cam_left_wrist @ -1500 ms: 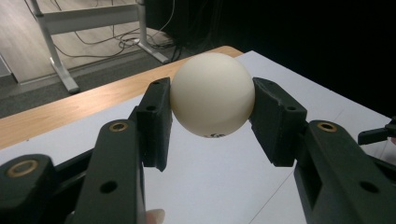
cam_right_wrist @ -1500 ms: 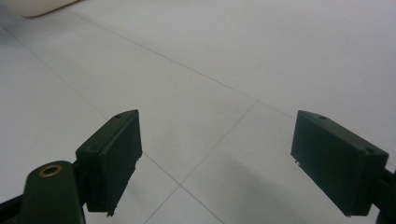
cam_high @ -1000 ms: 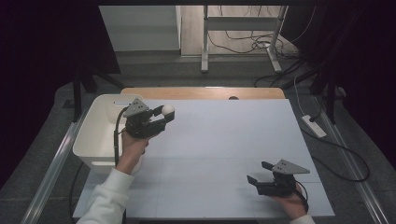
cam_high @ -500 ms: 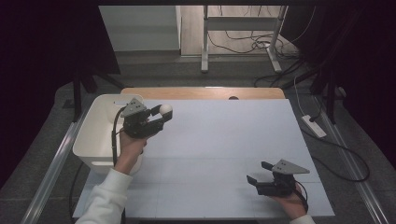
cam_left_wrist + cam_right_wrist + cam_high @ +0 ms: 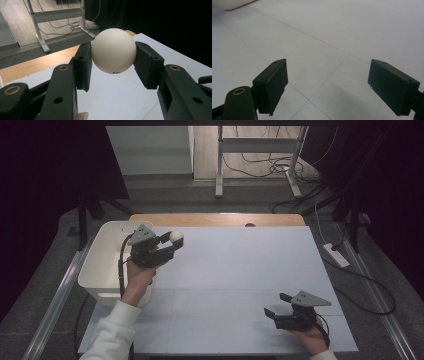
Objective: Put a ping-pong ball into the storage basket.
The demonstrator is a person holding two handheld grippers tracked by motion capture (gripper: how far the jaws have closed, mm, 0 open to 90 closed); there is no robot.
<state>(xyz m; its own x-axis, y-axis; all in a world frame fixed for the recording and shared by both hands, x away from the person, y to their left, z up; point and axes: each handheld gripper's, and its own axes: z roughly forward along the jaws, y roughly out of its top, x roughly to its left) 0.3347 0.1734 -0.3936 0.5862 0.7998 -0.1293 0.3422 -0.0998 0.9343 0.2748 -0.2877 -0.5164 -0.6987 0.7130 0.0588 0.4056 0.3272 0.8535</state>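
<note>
A white ball [image 5: 176, 237] is pinched between the two black jaws of my left gripper [image 5: 171, 245], which is shut on it. The hand holds it in the air over the table's left side, just right of the white tub. In the left gripper view the ball [image 5: 113, 51] sits between the pads [image 5: 82, 63], with a small dark mark on its underside. My right gripper [image 5: 276, 305] rests low at the table's front right with its jaws wide apart. In the right gripper view, my right gripper [image 5: 328, 83] has bare white table between its jaws.
A white plastic tub [image 5: 100, 265] stands at the table's left edge, partly behind the left hand. The white tabletop [image 5: 240, 265] has a wooden strip [image 5: 215, 219] along its far edge. Beyond it are metal table legs and cables on the floor [image 5: 260, 165].
</note>
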